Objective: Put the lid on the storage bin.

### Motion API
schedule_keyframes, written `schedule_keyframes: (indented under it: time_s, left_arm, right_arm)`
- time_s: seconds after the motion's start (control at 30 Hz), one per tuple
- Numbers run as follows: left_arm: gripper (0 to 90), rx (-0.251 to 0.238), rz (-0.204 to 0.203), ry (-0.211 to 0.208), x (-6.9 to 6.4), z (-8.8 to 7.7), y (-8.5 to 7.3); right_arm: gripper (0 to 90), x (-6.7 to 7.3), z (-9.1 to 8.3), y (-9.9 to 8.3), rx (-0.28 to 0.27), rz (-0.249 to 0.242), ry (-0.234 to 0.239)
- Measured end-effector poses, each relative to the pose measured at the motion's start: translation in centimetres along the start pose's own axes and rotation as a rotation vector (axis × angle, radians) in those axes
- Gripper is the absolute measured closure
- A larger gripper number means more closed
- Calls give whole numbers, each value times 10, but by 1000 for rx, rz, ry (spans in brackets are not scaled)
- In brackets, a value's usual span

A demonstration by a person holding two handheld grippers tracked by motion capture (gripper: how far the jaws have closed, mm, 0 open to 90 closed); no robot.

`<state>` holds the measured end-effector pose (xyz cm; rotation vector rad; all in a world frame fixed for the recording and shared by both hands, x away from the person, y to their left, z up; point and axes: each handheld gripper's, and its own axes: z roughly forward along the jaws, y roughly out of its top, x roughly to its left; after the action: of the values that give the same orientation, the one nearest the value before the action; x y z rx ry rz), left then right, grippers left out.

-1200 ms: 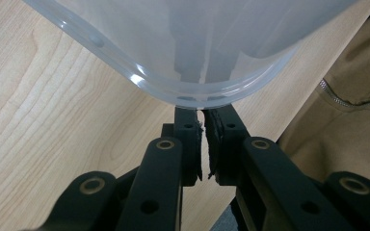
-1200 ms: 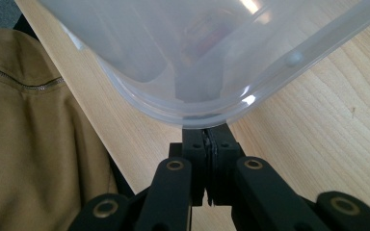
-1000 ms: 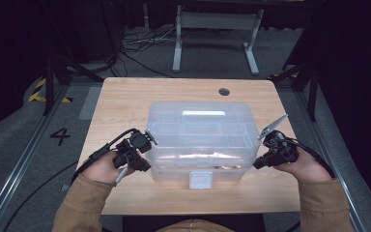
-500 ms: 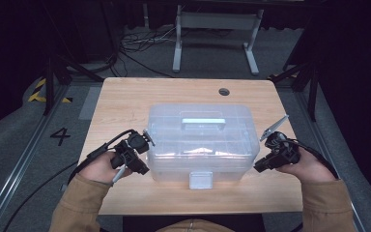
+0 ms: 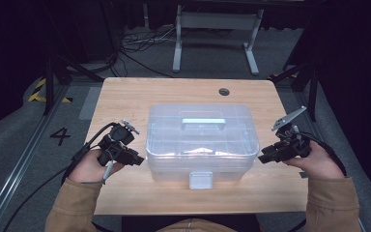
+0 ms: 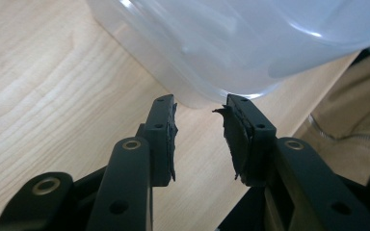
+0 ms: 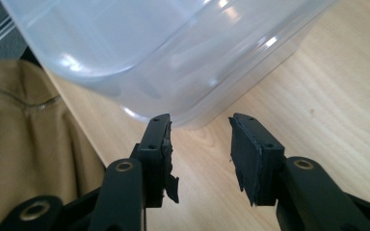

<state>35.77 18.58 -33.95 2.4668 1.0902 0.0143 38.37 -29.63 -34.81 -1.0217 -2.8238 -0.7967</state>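
- High view: a clear plastic box (image 5: 202, 142) with its lid on sits in the middle of the wooden table (image 5: 125, 96). A grey handle (image 5: 203, 121) lies flat on top of the box, and a pale latch (image 5: 200, 180) hangs at the box's near side.
- High view: the left gripper (image 5: 137, 159) is just beside the box's left end, near its front corner, held in the person's left hand (image 5: 91, 166). Its cable (image 5: 48, 181) trails off away from the box.
- High view: the right gripper (image 5: 262, 155) is just beside the box's right end, held in the right hand (image 5: 319, 162). Both tan sleeves (image 5: 75, 205) come in from the table edge nearest the box's latch.
- Left gripper view: the left gripper (image 6: 200, 108) points at a rounded lower corner of the box (image 6: 241, 43). Its jaws have just been opening and stand parted, the pads free of the box and nothing pinched between them; bare table shows in the gap.
- Right gripper view: the right gripper (image 7: 200, 122) faces another rounded corner of the box (image 7: 164, 53). Its jaws have just been opening too; they stand apart with only table between them and grip nothing. The tan jacket (image 7: 24, 125) lies beside the box.
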Motion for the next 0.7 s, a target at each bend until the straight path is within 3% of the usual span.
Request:
schedule_keyframes:
  time_s: [0.17, 0.43, 0.7]
  left_arm:
    - [622, -83, -49, 20, 8, -8, -7]
    - [605, -167, -104, 68, 21, -10, -16]
    - [584, -244, -165, 96, 38, -4, -21]
  right_arm:
    - [579, -9, -7, 0, -62, 25, -25]
    - [529, -24, -13, -2, -175, 65, -71]
    - [488, -49, -16, -15, -289, 153, -128]
